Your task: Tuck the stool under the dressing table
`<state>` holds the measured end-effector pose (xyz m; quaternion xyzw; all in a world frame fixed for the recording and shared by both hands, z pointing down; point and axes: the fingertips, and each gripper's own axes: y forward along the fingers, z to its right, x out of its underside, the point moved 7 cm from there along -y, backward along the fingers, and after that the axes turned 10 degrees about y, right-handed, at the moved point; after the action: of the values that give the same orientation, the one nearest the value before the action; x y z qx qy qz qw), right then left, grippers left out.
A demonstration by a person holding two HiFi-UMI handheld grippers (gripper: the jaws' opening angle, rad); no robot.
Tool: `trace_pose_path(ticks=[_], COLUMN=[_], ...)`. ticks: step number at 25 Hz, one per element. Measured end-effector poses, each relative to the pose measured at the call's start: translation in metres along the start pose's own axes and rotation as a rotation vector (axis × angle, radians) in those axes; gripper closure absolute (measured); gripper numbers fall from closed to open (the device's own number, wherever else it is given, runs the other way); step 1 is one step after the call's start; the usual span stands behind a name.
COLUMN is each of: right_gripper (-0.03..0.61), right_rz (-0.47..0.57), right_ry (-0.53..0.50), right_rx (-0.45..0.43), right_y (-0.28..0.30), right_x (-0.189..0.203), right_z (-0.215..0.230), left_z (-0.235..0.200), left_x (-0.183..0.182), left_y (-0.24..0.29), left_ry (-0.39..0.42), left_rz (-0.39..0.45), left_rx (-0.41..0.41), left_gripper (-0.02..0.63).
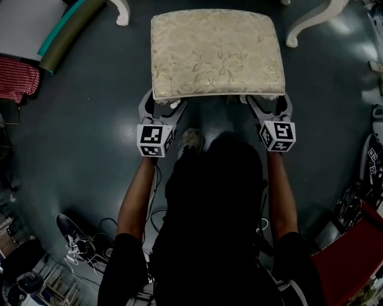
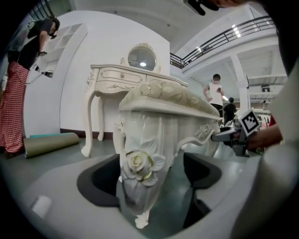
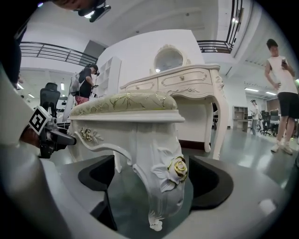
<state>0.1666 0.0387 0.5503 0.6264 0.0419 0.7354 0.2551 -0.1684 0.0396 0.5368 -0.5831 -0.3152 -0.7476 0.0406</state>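
Note:
The stool [image 1: 215,54] has a cream floral cushion and white carved legs and stands on the dark floor just in front of me. My left gripper [image 1: 163,109] sits at its near-left corner and my right gripper [image 1: 267,106] at its near-right corner. In the left gripper view a rose-carved leg [image 2: 140,168] stands between the open jaws of the left gripper [image 2: 149,176], with floor showing to its right. In the right gripper view the other leg [image 3: 163,186] stands inside the open right gripper [image 3: 156,181], apart from both pads. The white dressing table [image 2: 124,77] [image 3: 187,79] stands beyond the stool.
Two dressing table legs [image 1: 122,12] [image 1: 311,25] flank the stool's far side. A rolled mat [image 1: 69,33] lies at the far left by red checked cloth [image 1: 18,77]. A shoe [image 1: 69,233] and cables lie behind me on the left, and a red object [image 1: 353,257] on the right. People [image 3: 280,93] stand around.

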Motion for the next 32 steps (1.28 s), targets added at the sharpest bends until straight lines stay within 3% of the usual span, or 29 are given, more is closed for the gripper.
trace_pose_path(ticks=[12, 14, 16, 32], right_gripper=[0.086, 0.108, 0.176, 0.202], right_rz=[-0.058, -0.051, -0.036, 0.031], right_ry=[-0.016, -0.022, -0.028, -0.055], right_rx=[-0.098, -0.083, -0.063, -0.026], right_y=[0.035, 0.037, 0.036, 0.026], right_x=[0.004, 0.003, 0.003, 0.000], right_z=[0.003, 0.005, 0.007, 0.004], left_z=[-0.005, -0.005, -0.005, -0.004], left_x=[-0.006, -0.007, -0.006, -0.008], left_y=[0.020, 0.021, 0.020, 0.012], left_ry=[0.047, 0.041, 0.039, 0.045], left_rz=[-0.005, 0.003, 0.021, 0.184], left_rx=[0.036, 0.037, 0.036, 0.001], left_gripper=[0.210, 0.213, 0.218, 0.230])
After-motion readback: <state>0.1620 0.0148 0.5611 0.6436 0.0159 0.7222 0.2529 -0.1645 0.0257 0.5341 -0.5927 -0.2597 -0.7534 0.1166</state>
